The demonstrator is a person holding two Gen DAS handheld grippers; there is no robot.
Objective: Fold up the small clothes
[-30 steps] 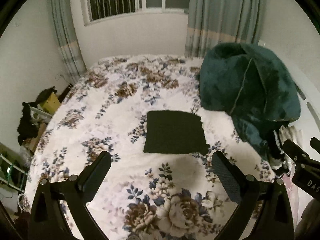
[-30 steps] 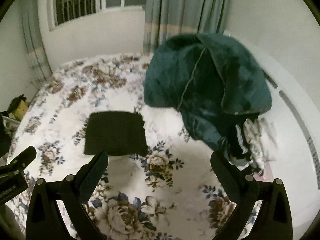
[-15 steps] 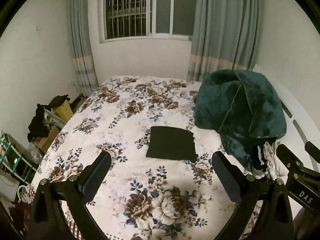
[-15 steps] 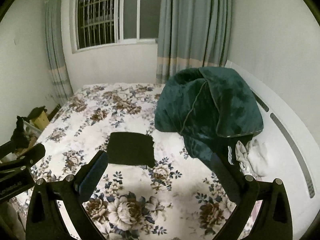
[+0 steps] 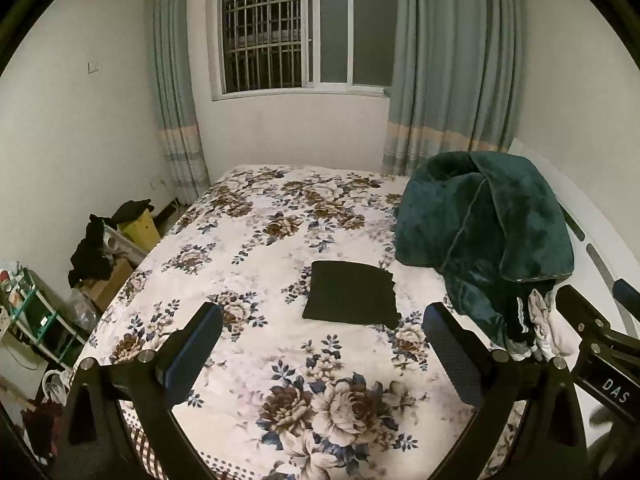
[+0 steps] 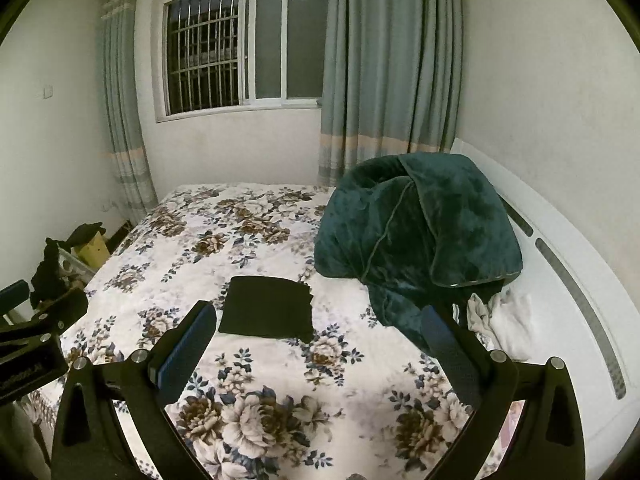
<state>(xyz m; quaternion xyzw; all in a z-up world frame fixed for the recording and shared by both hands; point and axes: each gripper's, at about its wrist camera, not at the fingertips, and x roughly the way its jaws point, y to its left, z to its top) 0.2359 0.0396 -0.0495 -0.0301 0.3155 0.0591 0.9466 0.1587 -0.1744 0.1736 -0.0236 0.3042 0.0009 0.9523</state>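
Note:
A small black garment (image 5: 350,294), folded into a flat rectangle, lies on the floral bed cover (image 5: 256,248); it also shows in the right wrist view (image 6: 267,307). My left gripper (image 5: 320,354) is open and empty, held above the bed's near end, well back from the garment. My right gripper (image 6: 316,354) is open and empty too, at a similar distance. A small pile of white and dark clothes (image 5: 538,320) lies at the right by the headboard, also seen in the right wrist view (image 6: 500,316).
A bulky dark green blanket (image 5: 484,224) is heaped on the bed's right side, partly over the clothes pile. A white headboard (image 6: 568,264) runs along the right. Boxes, a shelf and dark clothes (image 5: 94,252) stand on the floor at left. A barred window and curtains are behind.
Both grippers have pulled back and risen away from the bed, so the folded garment looks smaller and the window and walls have come into view. Both stayed open.

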